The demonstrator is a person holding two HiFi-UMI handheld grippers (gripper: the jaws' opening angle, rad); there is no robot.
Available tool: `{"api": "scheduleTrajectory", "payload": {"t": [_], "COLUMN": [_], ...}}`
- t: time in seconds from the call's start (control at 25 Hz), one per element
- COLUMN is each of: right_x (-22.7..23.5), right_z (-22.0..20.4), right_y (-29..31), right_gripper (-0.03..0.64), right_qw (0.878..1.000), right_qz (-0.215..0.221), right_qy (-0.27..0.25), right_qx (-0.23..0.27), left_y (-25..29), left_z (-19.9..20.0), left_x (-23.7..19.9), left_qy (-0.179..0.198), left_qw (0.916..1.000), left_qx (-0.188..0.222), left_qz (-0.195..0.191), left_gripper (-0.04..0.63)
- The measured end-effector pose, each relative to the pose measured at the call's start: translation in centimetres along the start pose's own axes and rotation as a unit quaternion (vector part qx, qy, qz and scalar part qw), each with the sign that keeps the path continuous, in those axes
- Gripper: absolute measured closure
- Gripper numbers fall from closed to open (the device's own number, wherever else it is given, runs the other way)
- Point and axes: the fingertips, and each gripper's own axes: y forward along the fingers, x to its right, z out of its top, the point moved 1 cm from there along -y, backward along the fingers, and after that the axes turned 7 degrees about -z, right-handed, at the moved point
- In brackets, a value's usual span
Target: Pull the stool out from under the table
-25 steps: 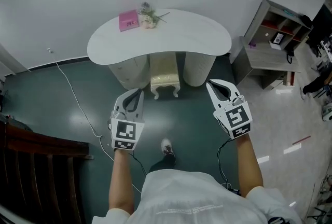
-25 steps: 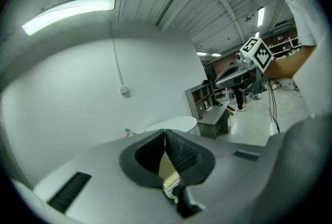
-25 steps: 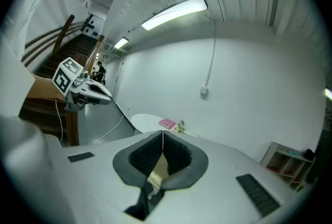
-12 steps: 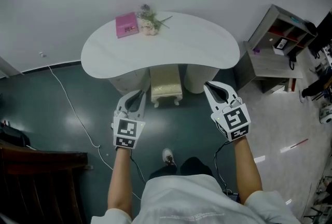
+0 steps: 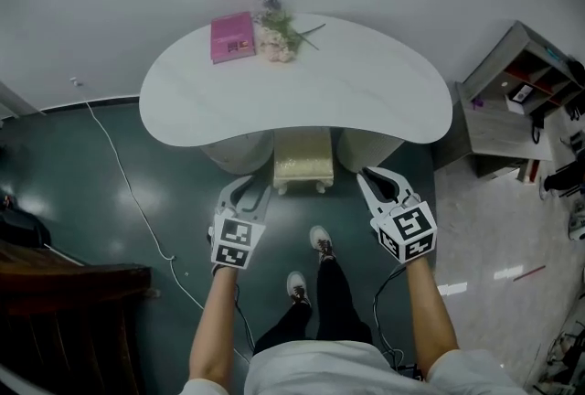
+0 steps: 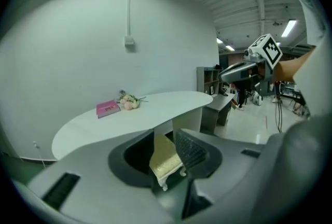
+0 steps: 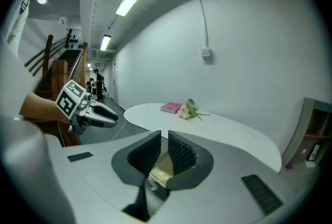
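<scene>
Gold-topped and white-legged, the small stool [image 5: 303,166] is sitting tucked under the white kidney-shaped table [image 5: 366,91] while both grippers are dropping closer to it, the left gripper [image 5: 254,190] just parting its empty jaws, the right gripper [image 5: 368,176] staying clenched on nothing, so the grasp is still pending.

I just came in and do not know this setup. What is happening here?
A person stands before the white table, a gripper in each hand, both aimed at the gold stool tucked under it. The left gripper has just been opening its jaws, with nothing held between them; the right gripper is shut. Neither touches the stool yet.
</scene>
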Motion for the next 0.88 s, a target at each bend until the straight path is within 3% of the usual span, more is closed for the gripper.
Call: {"api": "scheduleTrajectory", "payload": {"t": [0.24,0.48,0.68,0.88], "right_x": [2.7,3.9,4.3,4.7], "right_z": [-7.1,-15.6,-22.7,-28.2], "right_y": [6.3,11.9,15.5,17.5], "right_gripper": [0.501,0.425,0.399,0.388], "right_qw": [0.998,0.992,0.984,0.975], "right_qz": [0.012,0.038,0.046,0.043], "right_qy": [0.002,-0.007,0.021,0.057], "right_qx": [-0.058,-0.124,-0.172,-0.208], "left_y": [6.3,11.9,15.3,17.5], "left_z": [-5.1,-12.3,-18.1,-22.3], "left_x": [-1.8,-2.2,-2.0,-2.2], "left_qy": [-0.040,-0.106,-0.151,-0.170], "left_qw": [0.9985,0.9915,0.9820,0.9745], "left_qx": [-0.035,-0.074,-0.110,-0.144], "left_qz": [-0.011,-0.016,-0.026,-0.026], "left_gripper": [0.459,0.431,0.414,0.403]}}
